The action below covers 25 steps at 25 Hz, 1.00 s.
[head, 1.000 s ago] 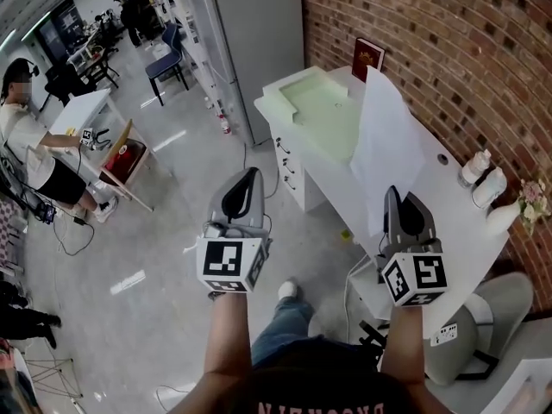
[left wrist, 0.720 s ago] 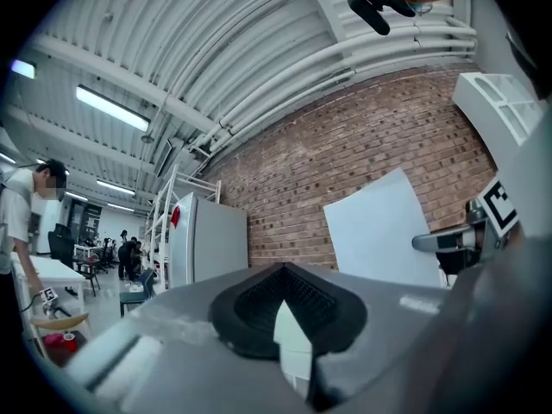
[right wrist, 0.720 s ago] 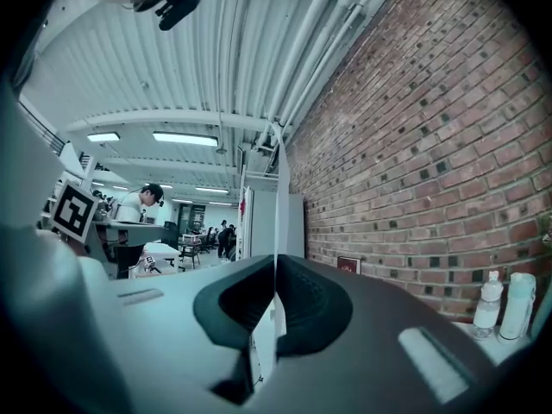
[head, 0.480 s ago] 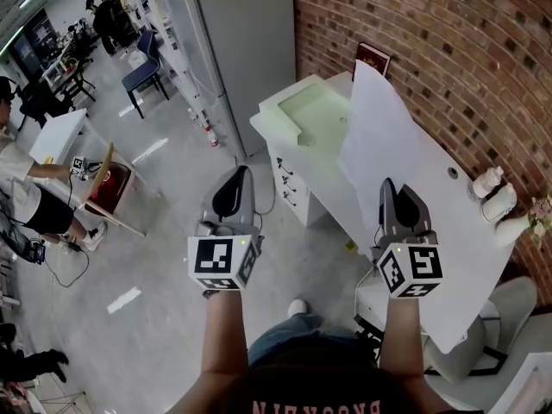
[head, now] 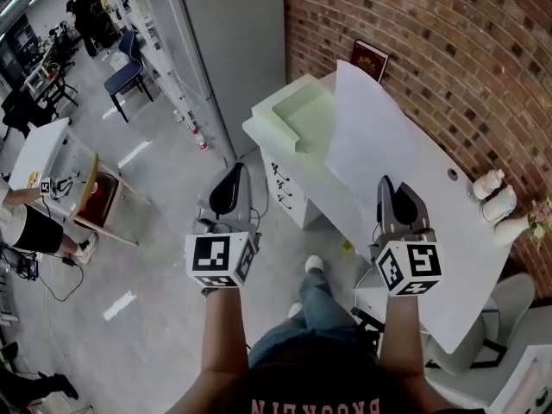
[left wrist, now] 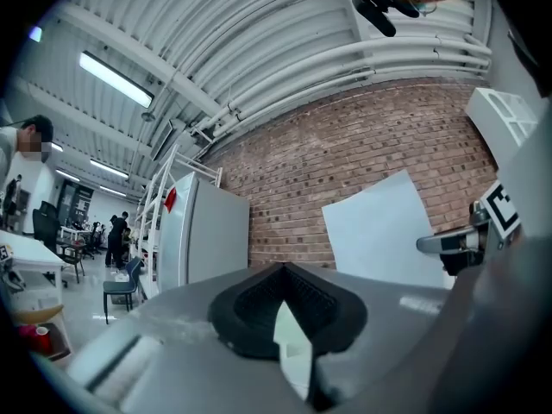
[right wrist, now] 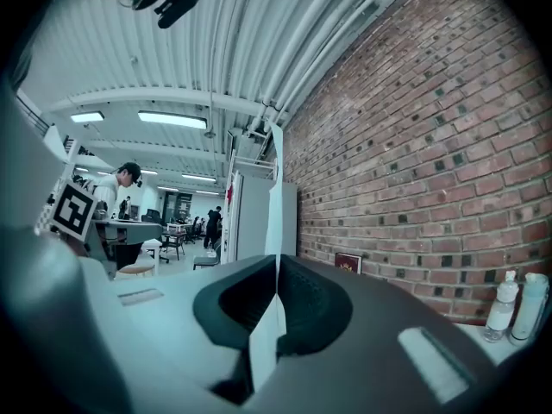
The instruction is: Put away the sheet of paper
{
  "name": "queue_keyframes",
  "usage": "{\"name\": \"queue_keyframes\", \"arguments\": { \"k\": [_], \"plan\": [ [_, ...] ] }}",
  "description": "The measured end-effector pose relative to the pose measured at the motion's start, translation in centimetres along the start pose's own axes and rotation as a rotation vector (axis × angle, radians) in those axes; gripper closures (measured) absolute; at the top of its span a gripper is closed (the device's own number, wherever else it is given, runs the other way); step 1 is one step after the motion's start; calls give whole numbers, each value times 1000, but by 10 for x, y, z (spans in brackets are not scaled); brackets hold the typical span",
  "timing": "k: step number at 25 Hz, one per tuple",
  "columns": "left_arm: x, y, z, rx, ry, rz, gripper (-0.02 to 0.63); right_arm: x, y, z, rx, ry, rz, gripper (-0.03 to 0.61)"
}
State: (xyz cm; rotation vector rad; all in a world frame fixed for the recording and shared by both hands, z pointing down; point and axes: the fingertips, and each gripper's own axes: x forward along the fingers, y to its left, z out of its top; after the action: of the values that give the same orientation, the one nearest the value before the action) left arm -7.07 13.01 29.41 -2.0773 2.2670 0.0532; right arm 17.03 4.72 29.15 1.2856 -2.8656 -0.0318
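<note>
Right claw [head: 390, 185] pinching sheet of paper [head: 379, 145] over desk [head: 461, 227], left claw [head: 233, 171] closed, brick wall [head: 431, 41] beyond

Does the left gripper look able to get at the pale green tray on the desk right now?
Probably yes: the left gripper is empty, and nothing stands between it and the tray.

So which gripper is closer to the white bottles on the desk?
Right. The right gripper, shut on the sheet of paper, is above the front edge of the desk, left of the white bottles. The left gripper hangs over the floor, farther left, beyond the desk.
</note>
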Motion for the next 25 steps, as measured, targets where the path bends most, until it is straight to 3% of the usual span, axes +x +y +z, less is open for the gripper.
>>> {"name": "queue_keyframes", "arguments": {
  "k": [9, 16, 25],
  "plan": [
    [55, 19, -20, 2, 18, 0, 614, 59, -20, -12, -8, 5, 2, 577],
    [123, 42, -35, 15, 62, -25, 614, 123, -45, -26, 52, 6, -24, 577],
    [227, 69, -51, 30, 112, -122, 614, 206, -76, -36, 109, 19, -93, 577]
  ]
}}
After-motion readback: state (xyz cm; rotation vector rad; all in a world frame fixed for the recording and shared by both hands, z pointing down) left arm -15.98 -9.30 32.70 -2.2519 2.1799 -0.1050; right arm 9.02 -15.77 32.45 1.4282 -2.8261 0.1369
